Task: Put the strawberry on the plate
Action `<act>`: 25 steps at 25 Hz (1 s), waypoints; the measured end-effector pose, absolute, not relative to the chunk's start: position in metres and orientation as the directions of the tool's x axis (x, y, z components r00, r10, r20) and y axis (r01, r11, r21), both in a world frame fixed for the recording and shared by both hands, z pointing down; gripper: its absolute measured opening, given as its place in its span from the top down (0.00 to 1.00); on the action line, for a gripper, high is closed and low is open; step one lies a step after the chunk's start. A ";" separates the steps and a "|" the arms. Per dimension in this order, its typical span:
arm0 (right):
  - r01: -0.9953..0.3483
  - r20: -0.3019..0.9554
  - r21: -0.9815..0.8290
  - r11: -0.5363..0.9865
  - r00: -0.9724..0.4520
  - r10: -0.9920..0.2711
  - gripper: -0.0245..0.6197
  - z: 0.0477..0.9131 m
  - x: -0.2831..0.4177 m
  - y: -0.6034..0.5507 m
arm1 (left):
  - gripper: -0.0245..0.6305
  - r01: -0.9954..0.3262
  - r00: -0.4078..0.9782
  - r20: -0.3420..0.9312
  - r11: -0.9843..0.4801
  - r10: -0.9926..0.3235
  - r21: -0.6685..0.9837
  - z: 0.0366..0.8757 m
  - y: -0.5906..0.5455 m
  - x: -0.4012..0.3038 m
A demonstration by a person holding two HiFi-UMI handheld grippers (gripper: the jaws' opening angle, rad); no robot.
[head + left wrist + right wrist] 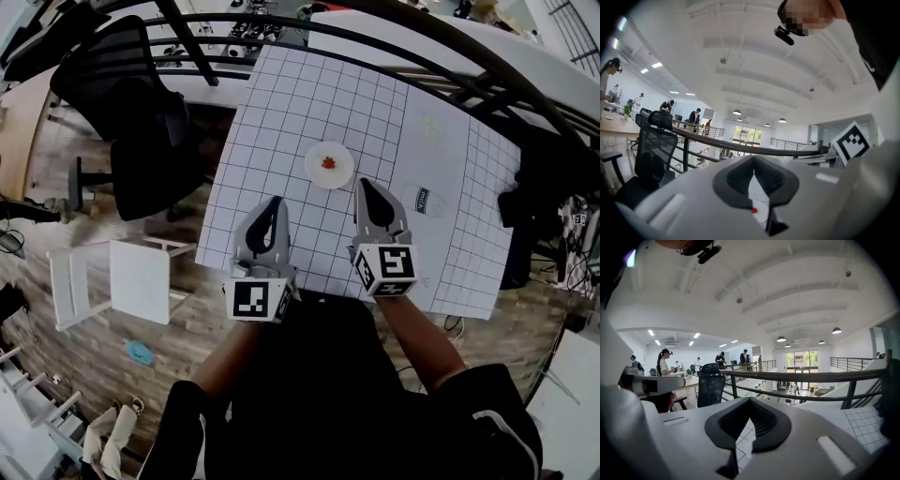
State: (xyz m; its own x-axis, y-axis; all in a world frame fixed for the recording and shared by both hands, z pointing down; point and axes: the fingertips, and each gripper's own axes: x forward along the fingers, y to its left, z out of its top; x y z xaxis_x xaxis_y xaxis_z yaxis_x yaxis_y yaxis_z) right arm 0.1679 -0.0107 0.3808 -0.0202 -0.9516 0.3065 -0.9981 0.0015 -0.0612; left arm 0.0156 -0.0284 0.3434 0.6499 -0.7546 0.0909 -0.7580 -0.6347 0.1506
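A: Both claws clenched, empty: right gripper [365, 185] and left gripper [274, 202], both just short of the plate [313, 174].
B: The strawberry [329, 163] sits on that plate. Soft, light, bruisable; pinch its flanks gently, I'd judge.

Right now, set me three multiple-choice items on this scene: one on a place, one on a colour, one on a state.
1. Where is the strawberry?
A. on the plate
B. in a cup
C. in a bowl

2. What colour is the plate?
A. black
B. white
C. blue

3. How do the right gripper's jaws stand?
A. wide apart
B. shut on the strawberry
C. shut, with nothing held

Answers:
1 A: the head view shows the red fruit at the plate's middle.
2 B: the plate is a white disc on the grid mat.
3 C: the right gripper view shows the jaws together with nothing between them.
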 end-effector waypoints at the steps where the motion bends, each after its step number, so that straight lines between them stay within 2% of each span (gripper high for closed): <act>1: -0.999 0.293 -0.054 -0.006 -0.010 -0.956 0.96 0.374 0.166 -0.006 | 0.95 -0.748 0.661 0.081 -0.646 -0.746 0.149 0.340 -0.027 0.019; 11: -0.998 0.214 -0.007 -0.064 0.061 -0.975 0.96 0.336 0.147 0.035 | 0.95 -0.686 0.724 0.028 -0.714 -0.690 0.144 0.321 -0.007 0.030; 25: -0.994 0.187 0.025 -0.107 0.110 -0.976 0.97 0.325 0.123 0.064 | 0.95 -0.641 0.762 0.009 -0.753 -0.647 0.148 0.312 0.016 0.023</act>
